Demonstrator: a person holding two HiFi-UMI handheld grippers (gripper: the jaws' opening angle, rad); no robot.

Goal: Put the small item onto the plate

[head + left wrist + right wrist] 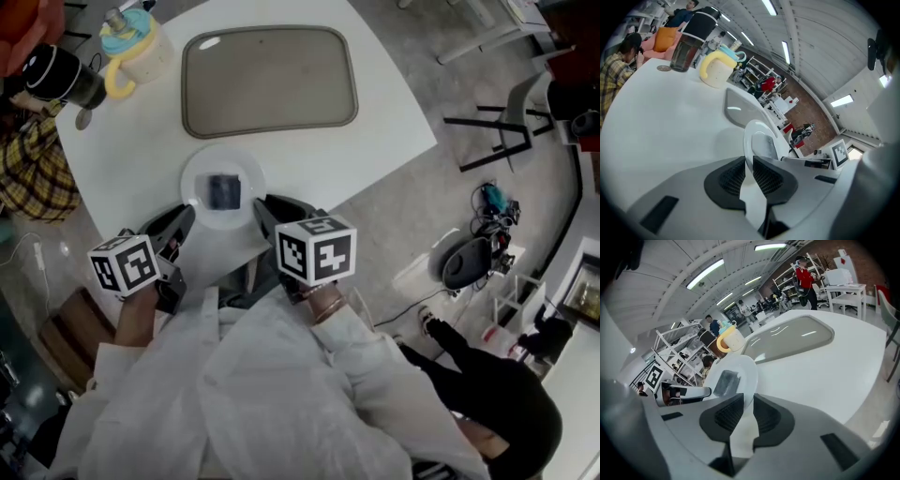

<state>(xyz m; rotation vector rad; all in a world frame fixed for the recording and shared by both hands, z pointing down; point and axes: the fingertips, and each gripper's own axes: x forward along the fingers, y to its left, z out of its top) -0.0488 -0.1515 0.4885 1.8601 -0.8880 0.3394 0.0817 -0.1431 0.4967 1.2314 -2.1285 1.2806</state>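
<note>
A small dark grey square item lies in the middle of a round white plate over the near part of the white table. My left gripper is shut on the plate's left rim, and my right gripper is shut on its right rim. In the left gripper view the plate runs edge-on into the left gripper, with the item on it. The right gripper view has the plate and item just beyond the right gripper.
A large grey tray lies farther back on the table. At the back left stand a cream cup with a yellow handle and blue lid and a black tumbler. A person in a plaid shirt sits at the left. Chairs stand to the right.
</note>
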